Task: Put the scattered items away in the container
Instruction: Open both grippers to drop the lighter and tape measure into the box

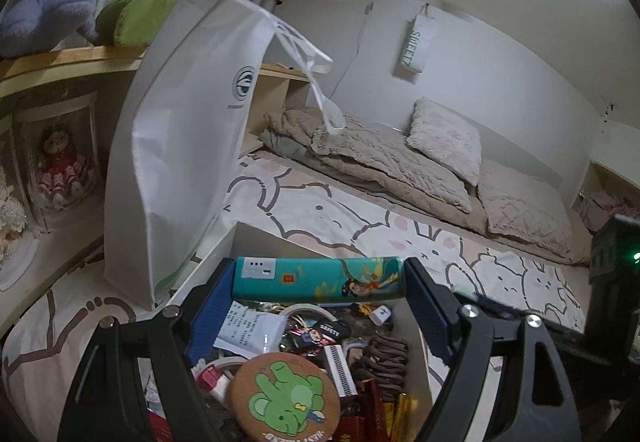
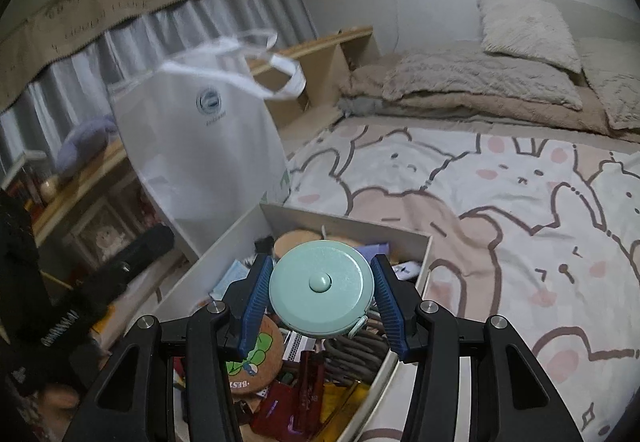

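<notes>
Teal box (image 1: 318,278) spans the left gripper (image 1: 318,284), mint round tape measure (image 2: 320,288) sits pinched in the right gripper (image 2: 320,292), both above the white container (image 2: 416,274), seemingly for dropping in

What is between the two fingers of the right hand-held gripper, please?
A round mint-green tape measure, clamped flat side up between the blue pads of the right hand-held gripper, above the white box. The right wrist view shows it.

One white box (image 2: 424,254), one white tote bag (image 1: 180,146), one teal case (image 1: 320,278), one round tape measure (image 2: 320,290), two pillows (image 1: 444,138).
</notes>
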Demonstrator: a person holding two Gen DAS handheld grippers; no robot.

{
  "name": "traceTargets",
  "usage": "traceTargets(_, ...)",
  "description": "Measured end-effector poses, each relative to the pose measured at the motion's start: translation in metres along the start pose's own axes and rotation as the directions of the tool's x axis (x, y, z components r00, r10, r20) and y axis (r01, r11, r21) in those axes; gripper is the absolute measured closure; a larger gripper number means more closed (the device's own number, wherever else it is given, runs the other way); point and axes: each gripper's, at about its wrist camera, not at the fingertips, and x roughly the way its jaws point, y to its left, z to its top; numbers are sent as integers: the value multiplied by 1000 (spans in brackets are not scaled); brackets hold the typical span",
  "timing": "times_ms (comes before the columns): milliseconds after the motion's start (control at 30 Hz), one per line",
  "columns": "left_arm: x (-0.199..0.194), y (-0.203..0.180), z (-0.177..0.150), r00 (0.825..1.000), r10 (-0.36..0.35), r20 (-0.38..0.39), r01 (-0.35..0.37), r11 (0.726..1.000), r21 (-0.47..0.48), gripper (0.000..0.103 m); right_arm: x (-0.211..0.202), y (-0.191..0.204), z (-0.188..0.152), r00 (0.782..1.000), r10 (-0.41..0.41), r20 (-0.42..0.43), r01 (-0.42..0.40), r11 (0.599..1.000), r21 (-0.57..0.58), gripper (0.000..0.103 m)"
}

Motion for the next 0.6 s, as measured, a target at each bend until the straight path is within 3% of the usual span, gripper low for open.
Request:
traceTargets(233, 12, 16, 0, 999, 41, -21, -42, 999, -23, 21, 39, 7, -10, 993, -21, -117, 17, 999, -34, 52)
traceTargets(600, 26, 38, 5, 997, 70, -43, -72, 995, -63, 21, 84, 11, 1, 977, -81, -196, 63, 993, -100, 52)
